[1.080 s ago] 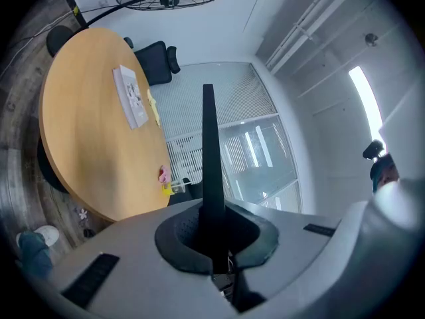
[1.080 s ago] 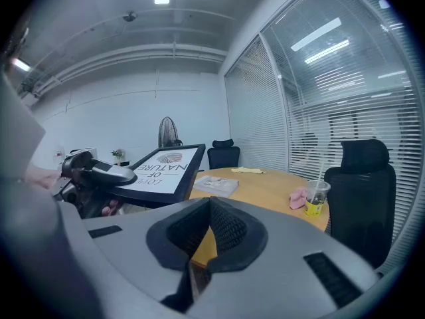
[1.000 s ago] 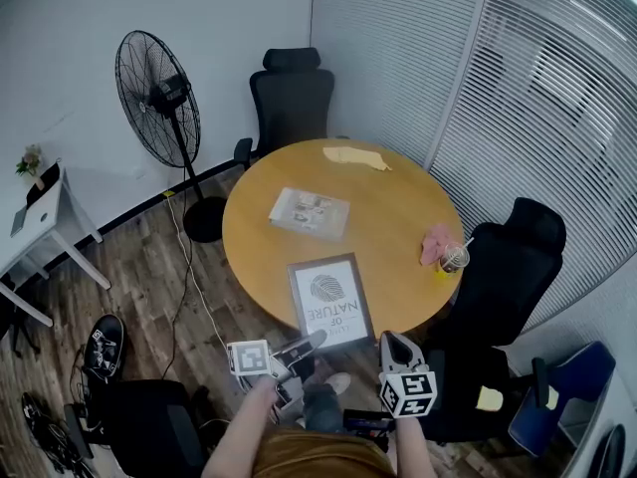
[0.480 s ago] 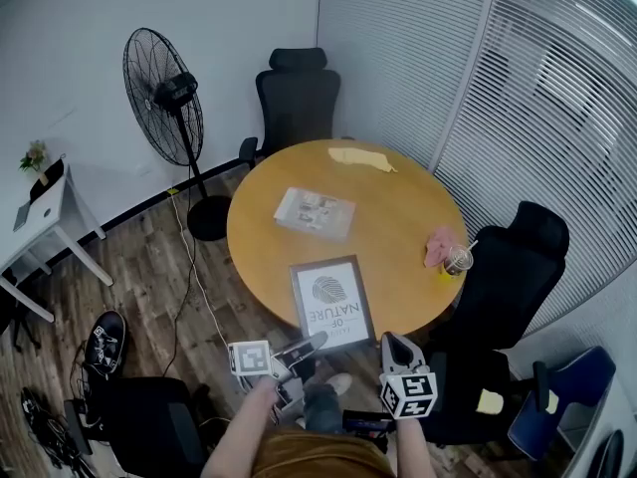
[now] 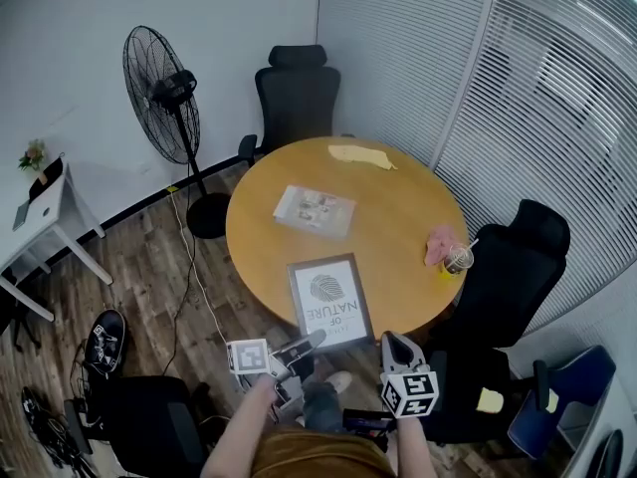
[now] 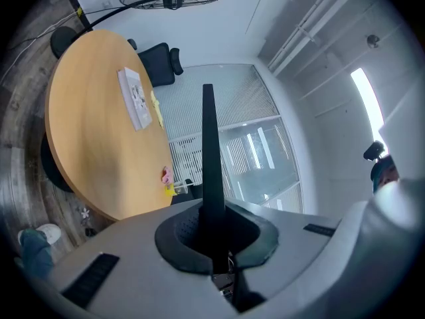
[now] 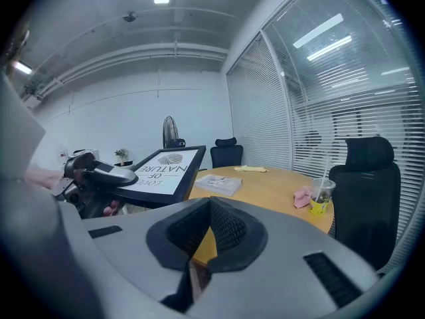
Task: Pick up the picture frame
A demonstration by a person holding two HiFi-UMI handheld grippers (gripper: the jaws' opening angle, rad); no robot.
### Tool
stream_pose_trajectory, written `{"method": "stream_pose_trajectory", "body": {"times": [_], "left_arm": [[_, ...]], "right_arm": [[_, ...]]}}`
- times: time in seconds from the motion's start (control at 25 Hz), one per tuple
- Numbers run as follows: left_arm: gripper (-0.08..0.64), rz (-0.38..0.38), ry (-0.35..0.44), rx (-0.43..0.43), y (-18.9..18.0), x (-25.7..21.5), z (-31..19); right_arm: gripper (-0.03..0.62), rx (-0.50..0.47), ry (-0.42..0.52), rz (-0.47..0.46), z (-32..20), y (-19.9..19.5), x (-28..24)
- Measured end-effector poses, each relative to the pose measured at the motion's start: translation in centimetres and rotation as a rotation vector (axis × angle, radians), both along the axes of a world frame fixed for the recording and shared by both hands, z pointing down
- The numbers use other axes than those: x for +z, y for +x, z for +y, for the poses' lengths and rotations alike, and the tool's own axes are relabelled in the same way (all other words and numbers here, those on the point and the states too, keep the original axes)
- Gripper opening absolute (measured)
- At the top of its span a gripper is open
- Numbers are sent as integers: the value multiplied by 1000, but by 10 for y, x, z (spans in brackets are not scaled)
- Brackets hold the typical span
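The picture frame, dark-edged with a white print, lies at the near edge of the round wooden table. My left gripper is shut on the frame's near left corner. In the left gripper view the frame stands edge-on as a thin dark blade between the jaws of the left gripper. The right gripper view shows the frame with the left gripper clamped on its corner. My right gripper hangs just off the table's near right edge, shut and holding nothing, clear of the frame.
On the table lie a book, a yellow cloth, a pink cloth and a cup with a straw. Black chairs stand around it. A floor fan stands at the left.
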State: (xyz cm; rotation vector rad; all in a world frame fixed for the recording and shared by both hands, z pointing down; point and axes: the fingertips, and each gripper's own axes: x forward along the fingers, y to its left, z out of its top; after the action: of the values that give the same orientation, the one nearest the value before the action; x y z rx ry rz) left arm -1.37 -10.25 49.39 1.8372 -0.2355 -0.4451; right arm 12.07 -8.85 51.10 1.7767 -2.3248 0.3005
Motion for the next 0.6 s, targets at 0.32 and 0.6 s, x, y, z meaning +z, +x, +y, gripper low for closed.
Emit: {"method": "stream_pose_trajectory", "body": {"times": [0.32,0.6], "left_arm": [[37,21,-26,0,2,0,-2],[37,36,-42,1,0,4,-6]], "right_arm": [[12,-3,1,-6,-3,2,2],[12,11,15,-2,-7,3,4]]}}
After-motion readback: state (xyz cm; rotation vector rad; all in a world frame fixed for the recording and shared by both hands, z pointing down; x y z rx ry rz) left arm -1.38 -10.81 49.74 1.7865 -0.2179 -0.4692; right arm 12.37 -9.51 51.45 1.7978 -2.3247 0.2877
